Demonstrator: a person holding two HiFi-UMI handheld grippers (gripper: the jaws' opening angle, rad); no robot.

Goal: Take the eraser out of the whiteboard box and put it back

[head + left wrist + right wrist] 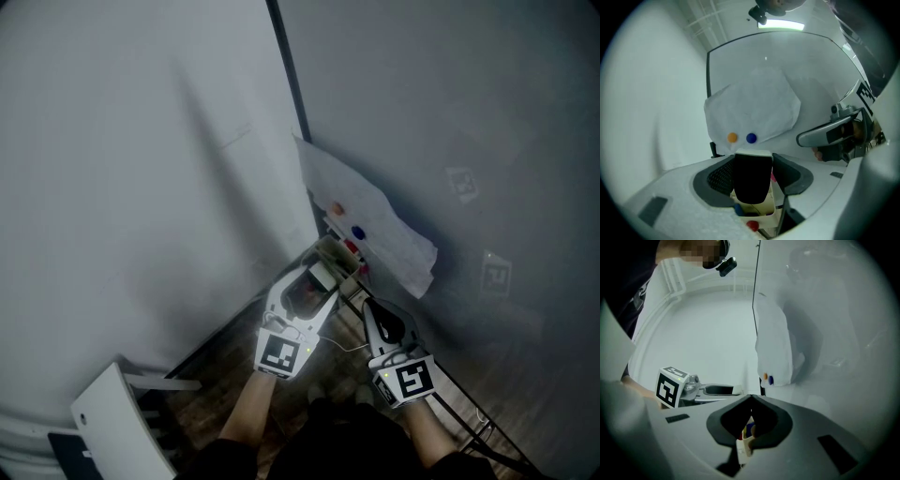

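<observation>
Eraser: the eraser [752,177] was held in the left hand-held gripper [753,161], with the jaws pressed on its two sides and the dark felt face turned toward that gripper's camera.
Long axis: it stood upright, roughly along the jaws, with the lower end pointed down at the box.
Box: the whiteboard box [765,218] lay directly under the eraser, at the foot of the whiteboard [450,112]. Whether the lower end had passed the rim could not be told.
Nearer hand: the left one, since the eraser was clamped in it. The right hand-held gripper [750,398] was held just beside it on the right, its jaws brought together at the tips with nothing gripped. The box was seen only beyond them.
Coming move: a straight lowering into the box was judged to be what was called for if the eraser was to go back. No turn of the long axis seemed needed.
In the way: part of the box was taken up by markers — a red cap [752,226] and a blue one [738,211] — so the eraser would have to be set down clear of them.
Around: a paper sheet [754,108] was pinned above the box by an orange magnet [732,137] and a blue magnet [751,138]. A plain wall [122,169] met the board at the corner on the left.
</observation>
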